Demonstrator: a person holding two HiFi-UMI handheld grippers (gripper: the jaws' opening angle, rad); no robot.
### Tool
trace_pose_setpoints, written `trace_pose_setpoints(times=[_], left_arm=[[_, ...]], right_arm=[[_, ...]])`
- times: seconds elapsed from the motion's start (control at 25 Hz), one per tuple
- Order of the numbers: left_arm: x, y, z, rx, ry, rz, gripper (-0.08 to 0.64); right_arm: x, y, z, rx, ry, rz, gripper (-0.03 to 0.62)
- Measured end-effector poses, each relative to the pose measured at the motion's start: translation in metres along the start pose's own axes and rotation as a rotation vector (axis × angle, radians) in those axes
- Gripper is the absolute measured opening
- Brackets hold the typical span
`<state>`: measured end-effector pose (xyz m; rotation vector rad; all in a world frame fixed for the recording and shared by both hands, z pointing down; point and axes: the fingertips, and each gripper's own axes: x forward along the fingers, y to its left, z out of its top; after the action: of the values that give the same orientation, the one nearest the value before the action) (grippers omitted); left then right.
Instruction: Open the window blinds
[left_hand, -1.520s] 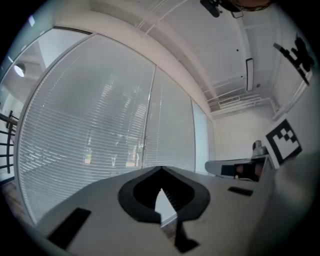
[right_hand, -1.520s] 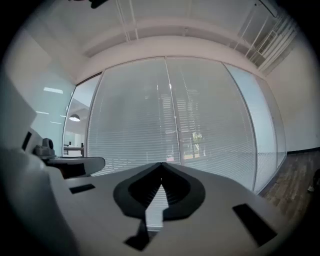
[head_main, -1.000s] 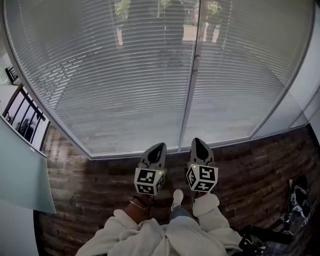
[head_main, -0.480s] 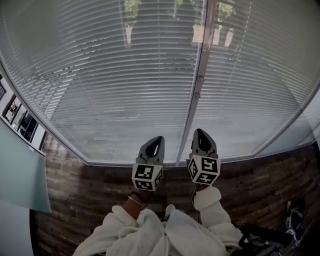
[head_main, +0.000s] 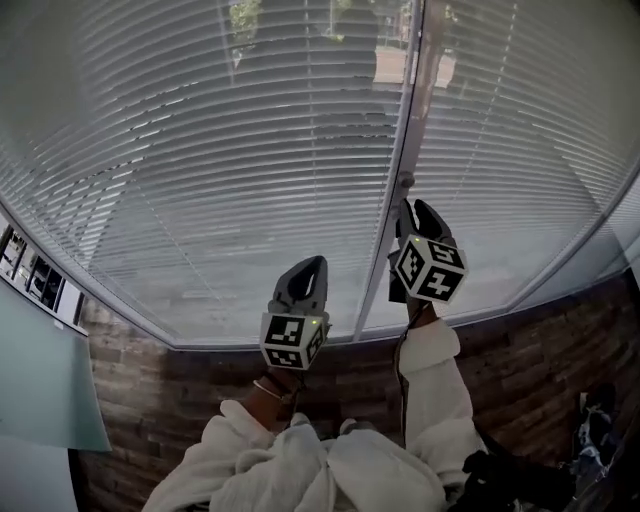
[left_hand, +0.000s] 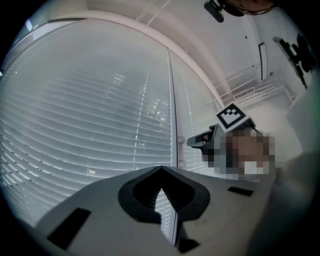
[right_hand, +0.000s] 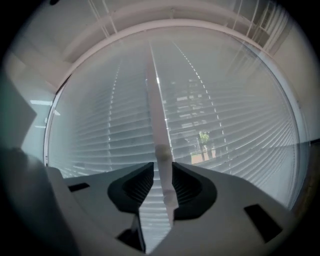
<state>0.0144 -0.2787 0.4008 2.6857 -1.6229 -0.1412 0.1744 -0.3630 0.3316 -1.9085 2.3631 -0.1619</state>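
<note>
A: How do the jaws of the right gripper (right_hand: 161, 169) stand?
B: They have just been opening and stand apart, the white wand (right_hand: 158, 125) between them, unclamped, at the seam of the lowered blinds (right_hand: 230, 125).
A: And the left gripper (left_hand: 161, 171)?
B: Its jaws are together, empty, and it faces the left blind.

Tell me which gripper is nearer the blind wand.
Right. The right gripper, jaws just opened, straddles the wand without pressing it; the left gripper sits lower and to the left, clear of it.

Blinds (head_main: 200, 150) pale grey, horizontal stripes; floor (head_main: 520, 370) dark brown planks; sleeves (head_main: 435, 385) white.
</note>
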Motion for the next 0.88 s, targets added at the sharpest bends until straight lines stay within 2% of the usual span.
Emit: trace_pose_setpoints(times=[0.12, 0.44, 0.8, 0.88], left_arm=[[0.013, 0.006, 0.004, -0.011, -0.006, -0.019, -0.010], [0.030, 0.012, 0.000, -0.021, -0.010, -0.065, -0.010], [0.025, 0.019, -0.004, -0.023, -0.006, -0.081, -0.009], [0.024, 0.020, -0.005, -0.017, -0.006, -0.085, -0.009]], right_arm=[[0.022, 0.001, 0.017, 0.091, 0.003, 0.012, 0.114], [0.032, -0.001, 0.023, 0.221, 0.004, -0.029, 0.124], [0.042, -0.006, 0.020, 0.241, 0.026, -0.079, 0.132], [0.042, -0.007, 0.022, 0.203, 0.027, -0.079, 0.132]])
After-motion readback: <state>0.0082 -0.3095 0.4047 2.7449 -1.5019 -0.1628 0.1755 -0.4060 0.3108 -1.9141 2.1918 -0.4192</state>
